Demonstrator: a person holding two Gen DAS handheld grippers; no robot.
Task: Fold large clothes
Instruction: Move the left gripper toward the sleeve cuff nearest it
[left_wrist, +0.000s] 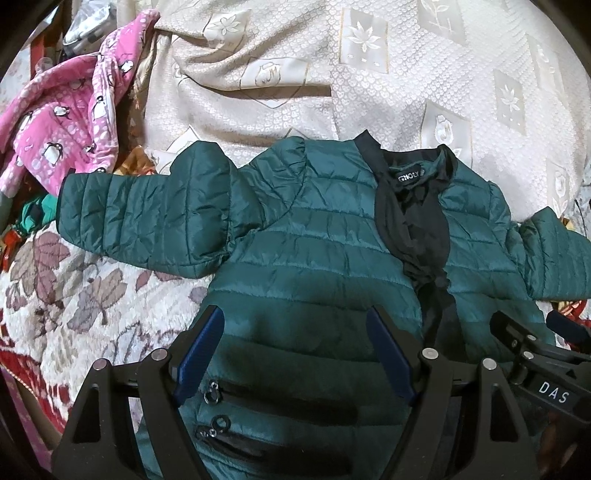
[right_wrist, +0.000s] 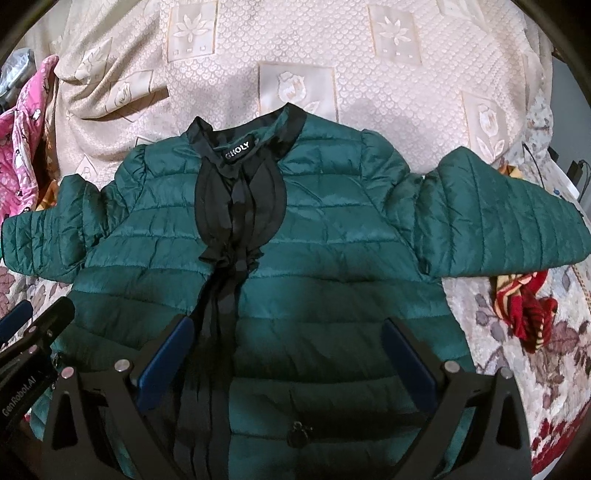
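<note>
A dark green quilted jacket (left_wrist: 314, 240) with black trim and a black collar lies front up on the bed, sleeves spread out to both sides; it also shows in the right wrist view (right_wrist: 332, 236). My left gripper (left_wrist: 295, 325) is open and empty, hovering over the jacket's lower left panel near its pocket zippers (left_wrist: 214, 397). My right gripper (right_wrist: 286, 332) is open and empty over the lower right panel, right of the black front placket (right_wrist: 229, 236). Each gripper shows at the edge of the other's view.
A cream patterned bedspread (left_wrist: 332, 74) lies beyond the jacket and a leaf-patterned blanket (left_wrist: 74, 295) under it. A pink penguin-print garment (left_wrist: 62, 122) is heaped at the left. A red and yellow cloth (right_wrist: 524, 306) lies below the right sleeve.
</note>
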